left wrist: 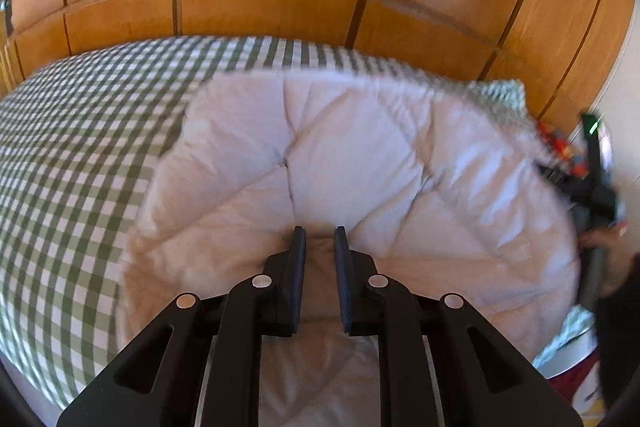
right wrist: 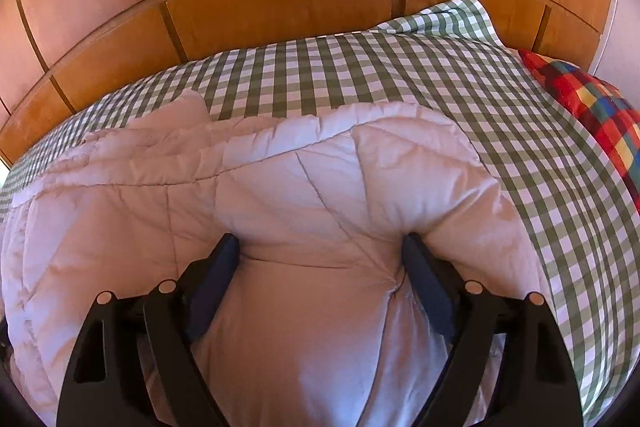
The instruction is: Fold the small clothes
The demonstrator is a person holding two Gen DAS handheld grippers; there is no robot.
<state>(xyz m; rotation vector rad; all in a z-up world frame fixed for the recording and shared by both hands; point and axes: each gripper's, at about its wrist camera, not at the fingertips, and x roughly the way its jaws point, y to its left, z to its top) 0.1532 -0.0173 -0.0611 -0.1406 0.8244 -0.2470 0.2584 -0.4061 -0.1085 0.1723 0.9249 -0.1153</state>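
A pale, padded quilt (left wrist: 360, 155) lies bunched on a bed with a green checked sheet (left wrist: 72, 155). My left gripper (left wrist: 320, 237) points down at the quilt's near part. Its jaws stand close together with a pinch of the fabric between the pads, and creases run out from the tips. In the right wrist view the same quilt (right wrist: 300, 187) fills the middle. My right gripper (right wrist: 320, 247) stands wide open with its fingertips sunk into the padding. A soft bulge of quilt lies between them and hides the tip of the right finger.
Glossy wooden panels (left wrist: 280, 7) rise right behind the bed. A red, yellow and blue checked pillow (right wrist: 588, 103) lies at the far right on the checked sheet (right wrist: 360, 79). A person's hand (left wrist: 604, 241) shows blurred at the right edge of the left wrist view.
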